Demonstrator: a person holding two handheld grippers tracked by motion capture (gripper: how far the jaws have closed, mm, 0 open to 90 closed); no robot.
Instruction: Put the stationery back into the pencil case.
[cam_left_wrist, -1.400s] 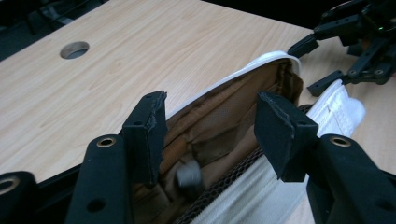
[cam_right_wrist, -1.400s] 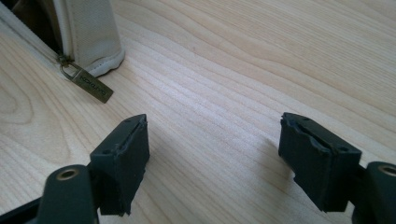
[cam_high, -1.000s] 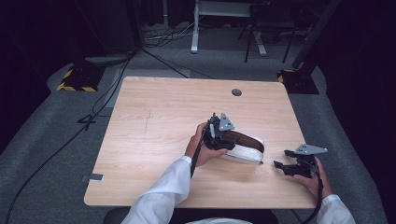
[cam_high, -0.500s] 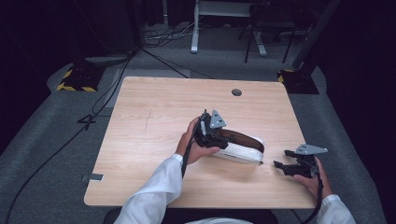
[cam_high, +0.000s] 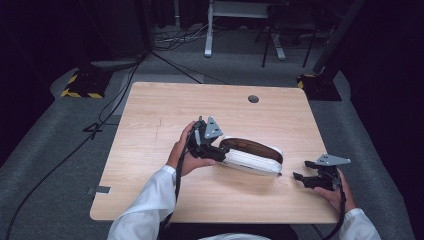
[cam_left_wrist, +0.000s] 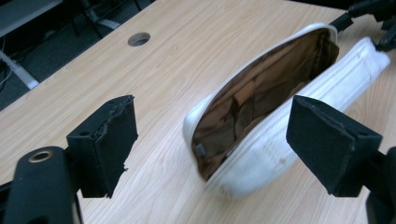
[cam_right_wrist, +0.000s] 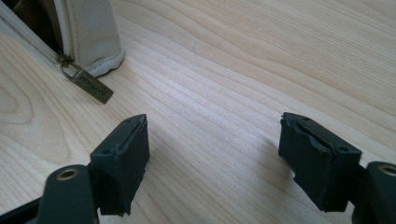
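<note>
The white pouch (cam_high: 252, 161) lies unzipped mid-bench, the left gripper (cam_high: 212, 150) at its near end with jaws wide, the right gripper (cam_high: 306, 179) idle beside its far end, jaws also wide. Probably the left should straddle the rim squarely before closing. The right gripper view alone reveals the zip pull (cam_right_wrist: 88, 84)

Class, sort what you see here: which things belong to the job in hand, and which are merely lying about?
In the job: white pouch, unzipped; its zip pull; left gripper; right gripper.
Lying about: table's cable hole; floor cables; striped base.
</note>
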